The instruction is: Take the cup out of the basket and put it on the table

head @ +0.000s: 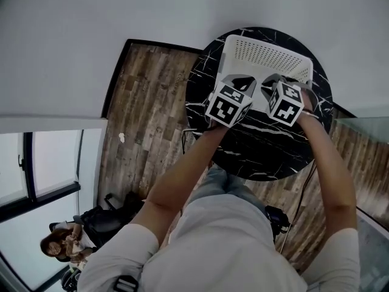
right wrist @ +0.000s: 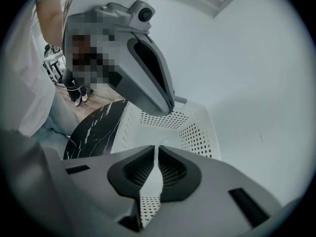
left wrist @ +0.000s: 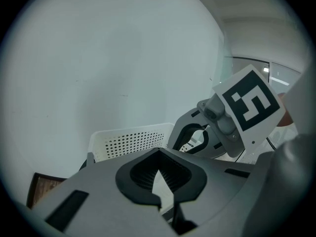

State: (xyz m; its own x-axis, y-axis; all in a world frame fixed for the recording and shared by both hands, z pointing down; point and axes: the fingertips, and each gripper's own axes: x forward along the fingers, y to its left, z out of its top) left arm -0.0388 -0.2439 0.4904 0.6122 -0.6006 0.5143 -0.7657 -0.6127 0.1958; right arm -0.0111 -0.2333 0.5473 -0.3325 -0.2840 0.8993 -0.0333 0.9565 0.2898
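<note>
A white perforated basket [head: 267,53] stands at the far side of a round black marble table [head: 267,154]. No cup shows in any view, and the basket's inside is mostly hidden behind the grippers. My left gripper [head: 242,83] and right gripper [head: 271,83] hover side by side above the basket's near edge. In the left gripper view the left gripper [left wrist: 158,152] is shut on nothing, facing the basket wall [left wrist: 128,139], with the right gripper [left wrist: 195,137] beside it. In the right gripper view the right gripper [right wrist: 157,149] is also shut and empty over the basket [right wrist: 197,137].
The table stands on a wooden floor [head: 146,114] close to a white wall [head: 91,35]. A window [head: 36,163] is at the left, and a person [head: 67,242] sits low beside dark bags [head: 115,215]. Cables hang by the table's near edge.
</note>
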